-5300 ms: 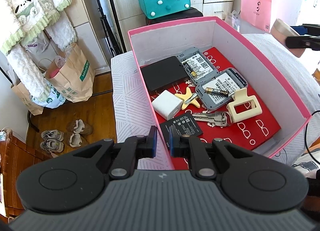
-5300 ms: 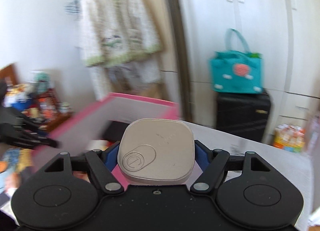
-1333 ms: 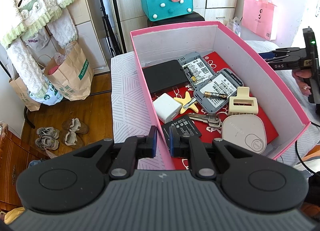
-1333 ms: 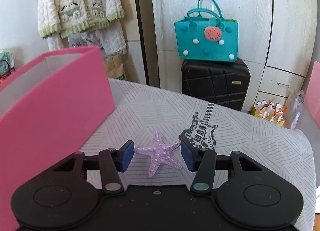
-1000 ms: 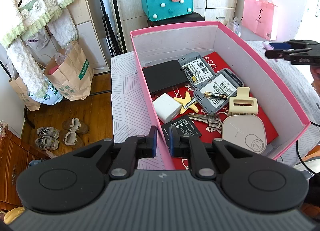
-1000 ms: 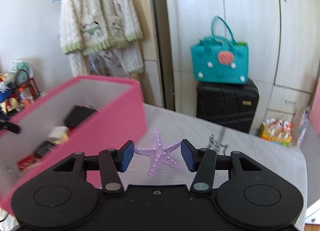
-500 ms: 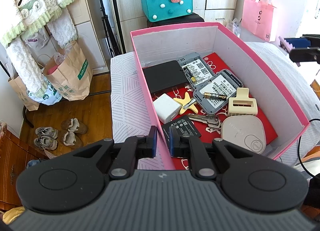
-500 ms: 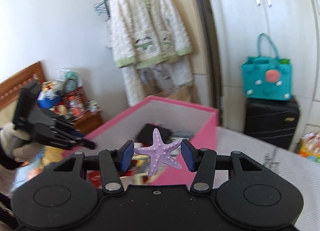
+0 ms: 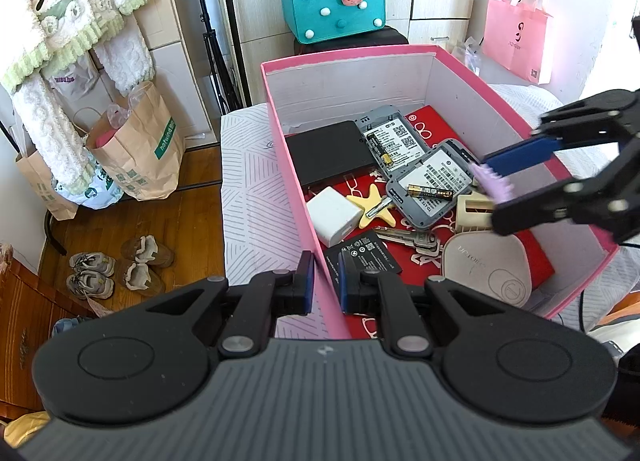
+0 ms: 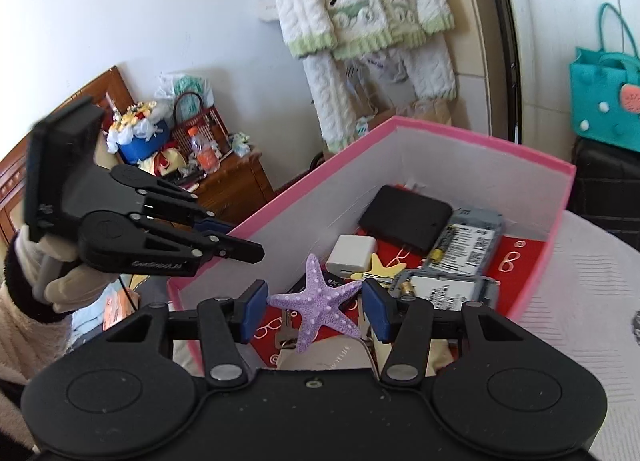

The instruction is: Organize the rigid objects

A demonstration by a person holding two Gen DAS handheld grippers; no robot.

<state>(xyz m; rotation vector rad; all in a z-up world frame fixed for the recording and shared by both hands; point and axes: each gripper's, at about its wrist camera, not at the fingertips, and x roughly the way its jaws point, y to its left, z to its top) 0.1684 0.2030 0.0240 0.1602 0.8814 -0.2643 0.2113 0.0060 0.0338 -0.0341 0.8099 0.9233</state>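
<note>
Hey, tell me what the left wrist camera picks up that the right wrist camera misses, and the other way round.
Only the left wrist view shows the shoes on the wooden floor and the pink bag. Only the right wrist view shows the gloved hand holding the left gripper, which is shut on the box wall. Both show the pink box, the yellow starfish and the purple starfish clamped in the right gripper over the box.

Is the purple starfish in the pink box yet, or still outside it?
Not in yet. The purple starfish is pinched in the right gripper, held in the air above the pink box, not lying on its floor.
</note>
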